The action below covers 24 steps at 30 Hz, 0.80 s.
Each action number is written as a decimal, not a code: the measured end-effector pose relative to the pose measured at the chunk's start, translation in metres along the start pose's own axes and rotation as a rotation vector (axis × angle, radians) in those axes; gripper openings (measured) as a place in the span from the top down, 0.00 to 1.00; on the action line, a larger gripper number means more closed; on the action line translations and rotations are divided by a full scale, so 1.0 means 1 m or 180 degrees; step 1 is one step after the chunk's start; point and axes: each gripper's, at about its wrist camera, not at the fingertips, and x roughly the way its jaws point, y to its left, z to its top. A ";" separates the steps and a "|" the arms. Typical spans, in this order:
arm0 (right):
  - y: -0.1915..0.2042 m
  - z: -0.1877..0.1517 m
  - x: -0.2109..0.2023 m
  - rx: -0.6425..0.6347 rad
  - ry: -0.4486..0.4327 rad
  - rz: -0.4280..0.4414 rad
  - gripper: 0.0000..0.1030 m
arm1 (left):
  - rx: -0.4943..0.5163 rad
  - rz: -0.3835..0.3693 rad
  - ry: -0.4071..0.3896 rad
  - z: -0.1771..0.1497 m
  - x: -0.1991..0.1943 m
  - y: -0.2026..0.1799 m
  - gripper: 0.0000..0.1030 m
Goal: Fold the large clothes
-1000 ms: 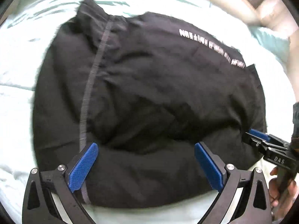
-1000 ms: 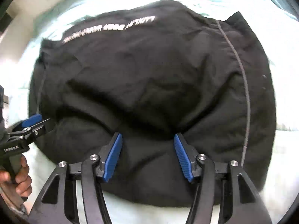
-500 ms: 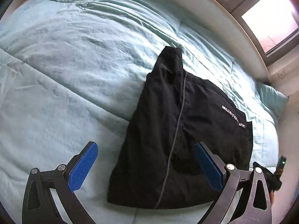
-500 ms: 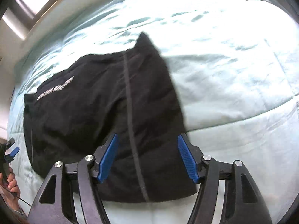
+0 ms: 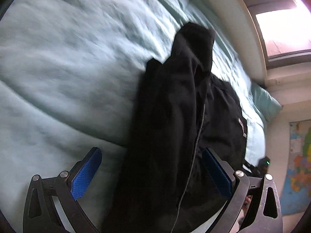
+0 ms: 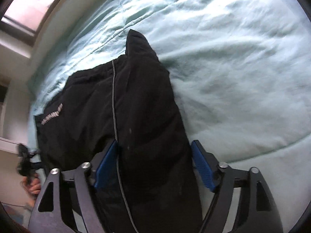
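A black garment (image 5: 175,116) with a thin grey stripe and white lettering lies folded on a pale green bed; it also shows in the right wrist view (image 6: 126,116). My left gripper (image 5: 151,172) is open, its blue pads wide apart, with the garment's near edge between them in view. My right gripper (image 6: 153,167) is open too, its pads either side of the garment's near part. Neither pad visibly presses the cloth. The right gripper (image 5: 260,165) shows at the left view's right edge, and the left gripper (image 6: 27,159) at the right view's left edge.
The pale green duvet (image 5: 68,68) covers the bed all around the garment (image 6: 233,68). A window (image 5: 281,25) and a wall run along the far side. A pillow (image 5: 264,101) lies at the bed's head. A coloured map (image 5: 299,165) hangs on the wall.
Both grippers have pulled back and up from the garment and swung sideways. The garment now looks smaller and narrower, with much bed in view. Both views are blurred by motion.
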 end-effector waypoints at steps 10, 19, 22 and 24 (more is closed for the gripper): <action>-0.022 0.012 0.063 0.0118 0.0430 0.0670 0.00 | 0.0105 -0.0154 0.0267 0.009 0.049 -0.017 0.00; 0.020 -0.007 0.033 -0.0488 0.0188 0.0611 0.43 | 0.0408 -0.0147 -0.0153 -0.012 0.021 -0.052 0.56; 0.013 -0.007 0.043 -0.0400 0.0326 0.0643 0.40 | 0.0392 -0.0240 -0.0090 -0.013 0.020 -0.051 0.55; 0.000 0.004 0.063 -0.0072 0.0481 0.0900 0.26 | 0.0255 -0.0294 -0.0012 -0.004 0.031 -0.045 0.48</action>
